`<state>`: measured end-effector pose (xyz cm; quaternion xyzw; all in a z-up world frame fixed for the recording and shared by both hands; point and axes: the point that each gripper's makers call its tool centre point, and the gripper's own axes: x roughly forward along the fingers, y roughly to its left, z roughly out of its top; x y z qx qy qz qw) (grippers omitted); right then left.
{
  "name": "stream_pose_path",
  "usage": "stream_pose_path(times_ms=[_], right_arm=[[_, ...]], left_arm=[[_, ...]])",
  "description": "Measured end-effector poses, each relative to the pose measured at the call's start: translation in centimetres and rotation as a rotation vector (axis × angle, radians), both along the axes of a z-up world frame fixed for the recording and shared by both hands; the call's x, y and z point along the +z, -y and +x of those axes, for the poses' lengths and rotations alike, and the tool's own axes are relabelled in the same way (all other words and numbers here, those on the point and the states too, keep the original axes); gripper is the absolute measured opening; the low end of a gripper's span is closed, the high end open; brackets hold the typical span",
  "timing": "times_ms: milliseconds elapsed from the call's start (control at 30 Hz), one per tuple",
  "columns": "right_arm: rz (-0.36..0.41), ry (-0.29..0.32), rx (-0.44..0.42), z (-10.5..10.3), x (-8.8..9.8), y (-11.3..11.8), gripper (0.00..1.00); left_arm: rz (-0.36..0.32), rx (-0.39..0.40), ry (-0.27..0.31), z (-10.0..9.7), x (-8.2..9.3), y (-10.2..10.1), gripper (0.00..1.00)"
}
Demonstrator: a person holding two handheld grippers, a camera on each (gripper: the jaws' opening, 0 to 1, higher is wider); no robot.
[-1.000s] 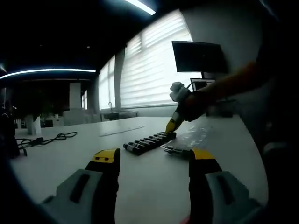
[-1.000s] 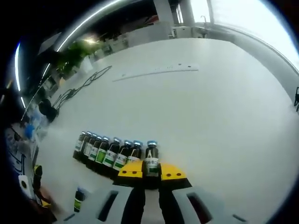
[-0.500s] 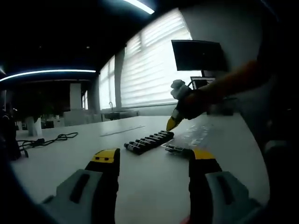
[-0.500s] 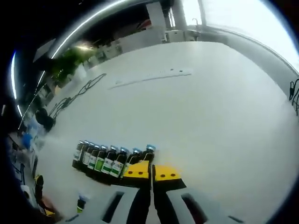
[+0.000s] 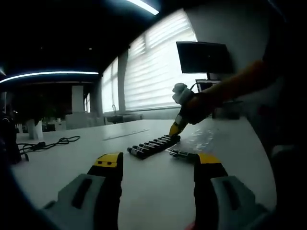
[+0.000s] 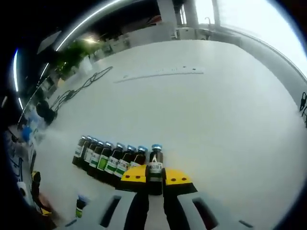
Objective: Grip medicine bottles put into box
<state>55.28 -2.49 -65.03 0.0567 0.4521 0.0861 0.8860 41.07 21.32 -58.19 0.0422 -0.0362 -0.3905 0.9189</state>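
In the left gripper view, the left hand-held gripper (image 5: 156,167) hovers over the white surface (image 5: 158,191) with its jaws spread wide and empty. Beyond it, a row of medicine bottles (image 5: 152,145) lies on the surface. In the right gripper view, the right hand-held gripper (image 6: 155,176) pinches the end bottle (image 6: 155,165) of that row (image 6: 108,158).

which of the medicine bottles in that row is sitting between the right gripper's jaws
The dark, silver-capped medicine bottle at the row's right end; the other bottles line up leftward, outside the jaws.
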Motion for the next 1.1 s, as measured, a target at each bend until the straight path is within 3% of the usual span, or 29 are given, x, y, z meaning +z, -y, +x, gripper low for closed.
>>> stream_pose_path(times_ms=[200,467,567,1000,1100], right_arm=[[-0.037,0.009,0.032,0.2,-0.3,-0.1,0.08],[-0.058,-0.013,0.001,0.0,-0.1,1.0,0.06],[0.008,0.017,-0.043,0.3,0.8,1.0,0.06],[0.112,0.066,-0.091,-0.9,2.8,0.5,0.06],[0.221,0.101,-0.143,-1.3,4.0,-0.3,0.06]], left_arm=[[-0.003,0.0,-0.001,0.1,0.0,0.0,0.52],[-0.001,0.003,0.0,0.1,0.0,0.0,0.52],[-0.001,0.003,0.0,0.0,0.0,0.0,0.52],[0.0,0.003,0.002,-0.1,0.1,0.0,0.52],[-0.001,0.003,0.003,-0.1,0.1,0.0,0.52]])
